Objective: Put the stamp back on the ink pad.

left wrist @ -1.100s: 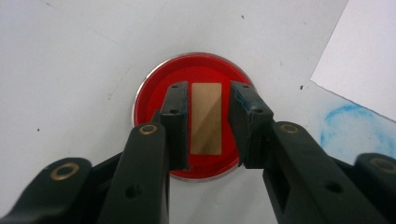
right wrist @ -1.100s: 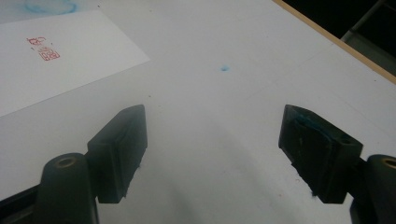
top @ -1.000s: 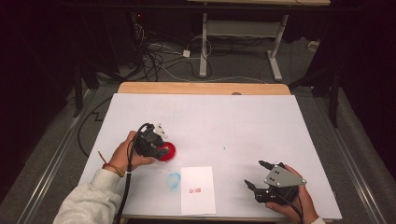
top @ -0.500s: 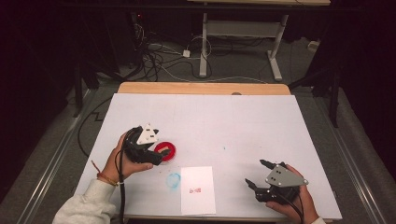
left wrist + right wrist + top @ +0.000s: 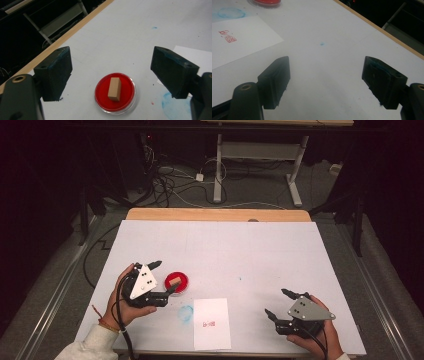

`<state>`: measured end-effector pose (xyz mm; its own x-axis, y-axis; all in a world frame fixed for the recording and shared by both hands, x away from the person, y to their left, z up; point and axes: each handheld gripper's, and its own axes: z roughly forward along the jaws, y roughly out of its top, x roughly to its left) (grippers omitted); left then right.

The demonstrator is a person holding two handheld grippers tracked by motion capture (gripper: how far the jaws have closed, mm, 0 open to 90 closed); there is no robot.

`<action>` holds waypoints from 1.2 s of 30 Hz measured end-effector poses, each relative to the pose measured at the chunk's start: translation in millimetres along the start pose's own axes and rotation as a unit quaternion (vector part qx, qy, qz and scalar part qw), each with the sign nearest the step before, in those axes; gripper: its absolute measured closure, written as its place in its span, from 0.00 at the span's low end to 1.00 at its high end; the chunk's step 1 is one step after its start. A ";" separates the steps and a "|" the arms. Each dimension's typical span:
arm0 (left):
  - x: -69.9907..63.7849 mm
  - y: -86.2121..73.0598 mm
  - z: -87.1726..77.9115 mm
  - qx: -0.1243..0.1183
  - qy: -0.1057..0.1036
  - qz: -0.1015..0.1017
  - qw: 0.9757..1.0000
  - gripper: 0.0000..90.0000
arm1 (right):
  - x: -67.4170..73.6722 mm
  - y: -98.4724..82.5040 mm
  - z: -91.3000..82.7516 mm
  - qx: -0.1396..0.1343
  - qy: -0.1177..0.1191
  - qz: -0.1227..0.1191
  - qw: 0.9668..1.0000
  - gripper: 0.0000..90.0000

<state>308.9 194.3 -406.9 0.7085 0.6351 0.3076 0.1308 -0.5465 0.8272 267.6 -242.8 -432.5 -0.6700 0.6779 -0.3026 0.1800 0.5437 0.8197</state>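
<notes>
The left gripper has just opened its jaws wide, with nothing between them. Just past it, a little wooden stamp block lies flat in the round red ink pad. It looks light, hard and smooth; pinch its long sides. Its long way points away from the gripper. The right gripper is open and empty too.

A tan block in a red dish; white paper bears a red stamp mark.
</notes>
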 end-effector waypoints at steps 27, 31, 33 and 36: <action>-18.5 -52.8 -10.0 0.046 0.026 -0.001 0.999 0.19 | -2.3 -3.3 -4.3 -0.006 -0.024 0.008 1.000 0.19; -21.9 -60.3 -10.9 0.058 0.020 -0.008 0.998 0.17 | -2.5 -3.5 -4.5 -0.006 -0.025 0.009 1.000 0.18; -23.4 -61.4 -11.2 0.062 0.020 -0.007 0.998 0.17 | -2.4 -3.4 -4.8 -0.007 -0.026 0.009 1.000 0.19; -24.7 -60.9 -10.5 0.060 0.021 -0.007 0.998 0.17 | -1.9 -3.2 -5.2 -0.007 -0.027 0.007 1.000 0.19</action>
<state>276.2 217.6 -460.0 0.6771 0.6640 0.3172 0.2245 -0.5969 0.7703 264.6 -248.4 -432.0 -0.6276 0.7116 -0.3158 0.1799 0.5271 0.8305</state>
